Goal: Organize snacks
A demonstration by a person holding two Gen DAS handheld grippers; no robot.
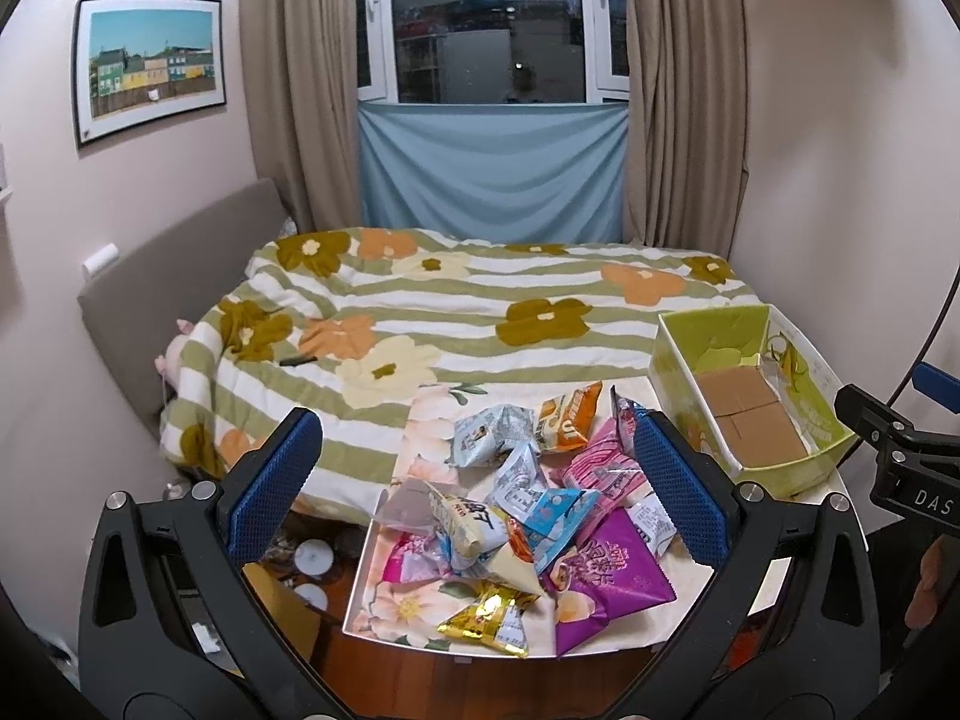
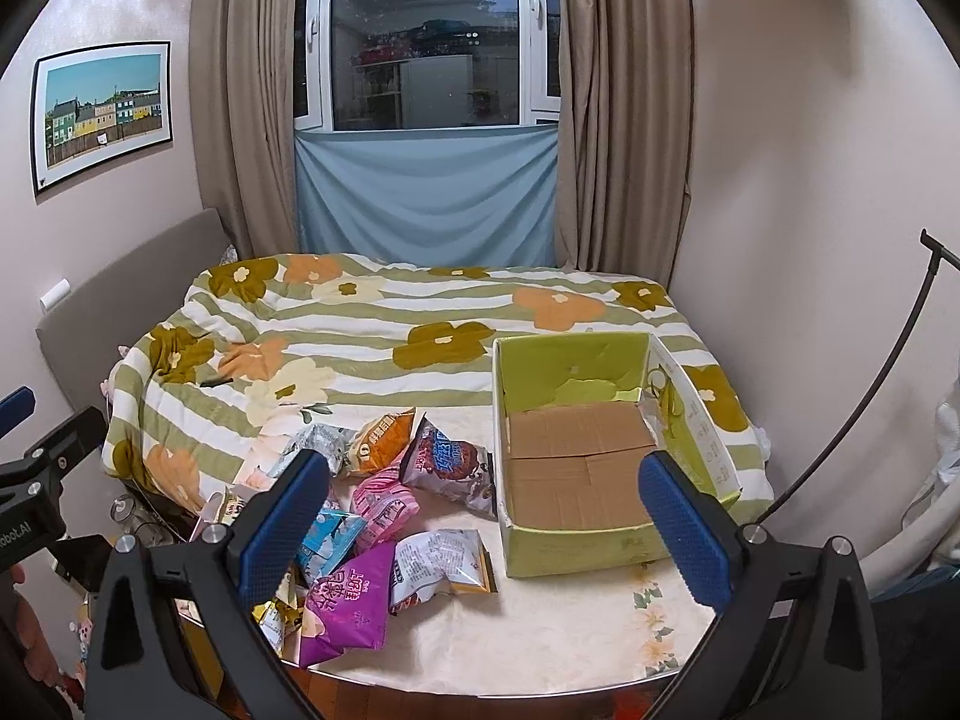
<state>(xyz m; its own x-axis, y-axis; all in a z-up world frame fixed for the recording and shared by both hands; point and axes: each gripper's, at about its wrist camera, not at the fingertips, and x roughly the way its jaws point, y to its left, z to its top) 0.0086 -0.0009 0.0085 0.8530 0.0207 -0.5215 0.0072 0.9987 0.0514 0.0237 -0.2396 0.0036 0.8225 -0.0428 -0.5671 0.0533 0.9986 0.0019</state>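
Left wrist view: the left tool (image 1: pixel 480 483) hangs with its two blue-padded fingers (image 1: pixel 273 483) spread wide and nothing between them, directly above a heap of snack packets (image 1: pixel 516 510) on a floral-covered tabletop (image 1: pixel 414 606). Roughly ten packets can be counted in the heap, though they overlap too much for a firm count. Among them are one purple bag (image 1: pixel 606 576) at the near right, one gold packet (image 1: pixel 489 621) at the near edge, one orange packet (image 1: pixel 567 417) at the far side, one pink striped packet (image 1: pixel 606 468) and several pale blue-and-white ones. To the right of the heap stands one open green cardboard box (image 1: pixel 708 336), its brown bottom flaps showing and nothing inside. Its near right corner is crossed by the right tool (image 1: pixel 900 450), which enters this view only in part at the frame edge.

Right wrist view: the right tool (image 2: pixel 483 516) is likewise opened wide and holds nothing. Its left finger covers part of the heap, while its right finger overlaps the box's near right wall. The purple bag (image 2: pixel 345 606) lies low between the fingers, a white packet (image 2: pixel 438 561) beside it. Behind the tabletop is one bed with a striped flower blanket (image 2: pixel 372 324). Print on most packets is too small to read.
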